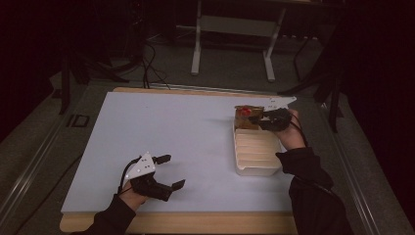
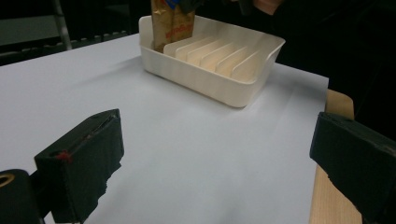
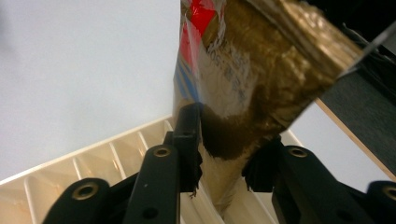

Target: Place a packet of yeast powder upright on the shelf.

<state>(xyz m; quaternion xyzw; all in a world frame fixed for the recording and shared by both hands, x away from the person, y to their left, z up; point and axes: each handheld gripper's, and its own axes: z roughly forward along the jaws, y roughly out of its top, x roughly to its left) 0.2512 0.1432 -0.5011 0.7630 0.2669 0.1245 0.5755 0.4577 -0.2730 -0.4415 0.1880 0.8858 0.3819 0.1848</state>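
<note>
You have the gold packet pinched between the jaws of your right claw, its lower end already down in the end slot of the cream divided tray; judging by that, you are in the middle of standing the packet in a compartment; the next move looks like easing it down until it rests between the dividers, then parting the jaws without tipping it over; keep it upright, for it leans a little above your claw. Your left claw hovers over the white surface, jaws wide apart and holding nothing, with the tray well ahead of it. The packet carries red and blue print and some small writing; it is too blurred to read; no brand can be made out.
</note>
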